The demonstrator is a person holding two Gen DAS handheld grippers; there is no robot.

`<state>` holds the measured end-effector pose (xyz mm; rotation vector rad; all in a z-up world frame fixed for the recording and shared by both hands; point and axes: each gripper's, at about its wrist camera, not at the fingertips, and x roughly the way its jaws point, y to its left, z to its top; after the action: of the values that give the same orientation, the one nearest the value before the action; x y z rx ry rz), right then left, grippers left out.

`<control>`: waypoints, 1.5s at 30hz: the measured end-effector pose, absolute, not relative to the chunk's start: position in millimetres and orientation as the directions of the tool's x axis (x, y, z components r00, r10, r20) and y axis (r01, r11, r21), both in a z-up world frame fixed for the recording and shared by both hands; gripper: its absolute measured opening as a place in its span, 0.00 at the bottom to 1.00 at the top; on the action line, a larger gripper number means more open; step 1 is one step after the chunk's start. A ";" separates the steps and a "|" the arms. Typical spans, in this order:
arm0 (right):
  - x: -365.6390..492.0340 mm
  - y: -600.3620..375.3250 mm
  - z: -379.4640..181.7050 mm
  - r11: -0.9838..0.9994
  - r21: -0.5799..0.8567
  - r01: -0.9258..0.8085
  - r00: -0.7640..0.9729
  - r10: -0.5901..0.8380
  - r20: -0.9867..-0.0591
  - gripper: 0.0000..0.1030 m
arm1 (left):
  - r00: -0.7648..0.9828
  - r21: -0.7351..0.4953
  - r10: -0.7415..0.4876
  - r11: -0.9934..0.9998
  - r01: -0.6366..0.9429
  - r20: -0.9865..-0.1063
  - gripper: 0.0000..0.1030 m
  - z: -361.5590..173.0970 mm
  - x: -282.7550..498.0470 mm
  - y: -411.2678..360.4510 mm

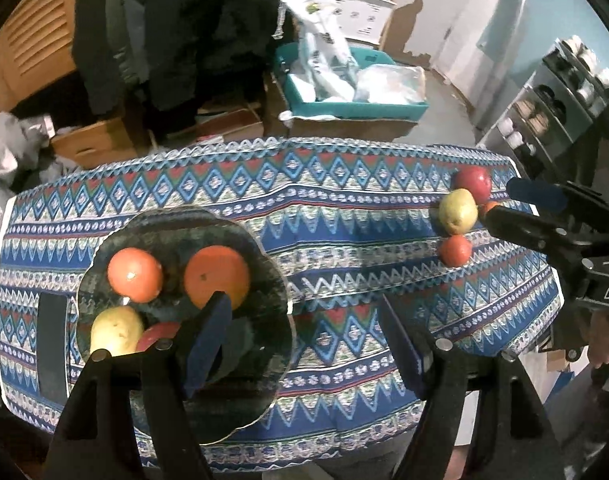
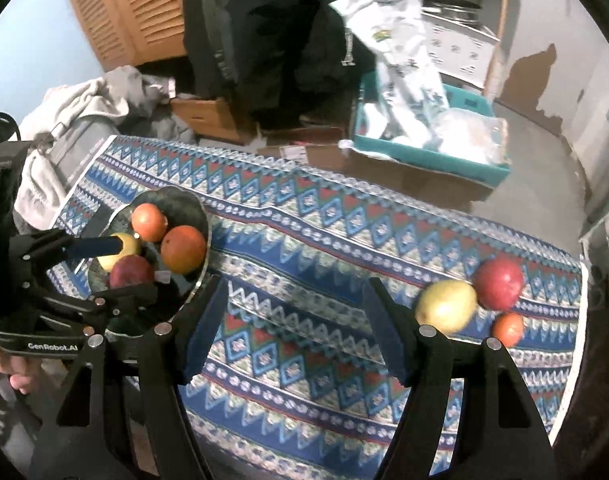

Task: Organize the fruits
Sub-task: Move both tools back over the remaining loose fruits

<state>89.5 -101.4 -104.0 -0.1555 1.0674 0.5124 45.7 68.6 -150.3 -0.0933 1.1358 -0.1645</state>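
A dark glass plate (image 1: 264,276) (image 2: 176,200) at the table's left holds two oranges (image 1: 216,276) (image 2: 183,249), a yellow apple (image 1: 116,330) (image 2: 130,242) and a red apple (image 1: 160,334) (image 2: 130,272). At the right lie a red apple (image 1: 473,182) (image 2: 499,283), a yellow-green apple (image 1: 457,211) (image 2: 444,306) and a small orange fruit (image 1: 455,250) (image 2: 508,328). My left gripper (image 1: 304,344) (image 2: 116,268) is open and empty over the plate's near side. My right gripper (image 2: 292,332) (image 1: 508,204) is open and empty beside the right-hand fruits.
The table wears a blue patterned cloth (image 1: 324,216) (image 2: 304,240). A black strip (image 1: 52,344) lies left of the plate. Beyond the far edge are cardboard boxes (image 1: 92,144), a teal bin with plastic bags (image 1: 344,92) (image 2: 424,136), and shelves (image 1: 544,112) at right.
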 end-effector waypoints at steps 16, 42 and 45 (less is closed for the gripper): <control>82.8 -178.1 -93.6 0.914 0.086 -0.397 0.438 0.271 -0.857 0.69 | 0.405 -0.144 -0.208 0.973 0.183 -0.890 0.75 -137.2 53.0 4.3; 104.1 -283.1 -114.3 0.963 0.109 -0.245 0.436 0.210 -0.875 0.69 | 0.369 -0.129 -0.245 0.941 0.313 -0.896 0.76 -142.9 77.7 -80.3; 116.4 -291.6 -120.7 0.965 0.105 -0.239 0.420 0.201 -0.885 0.69 | 0.362 -0.144 -0.258 0.939 0.312 -0.896 0.76 -145.7 91.1 -91.1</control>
<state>116.4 -291.6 -120.7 -0.0387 1.1031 0.2753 91.1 -91.1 -145.7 0.0536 1.1430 -0.3674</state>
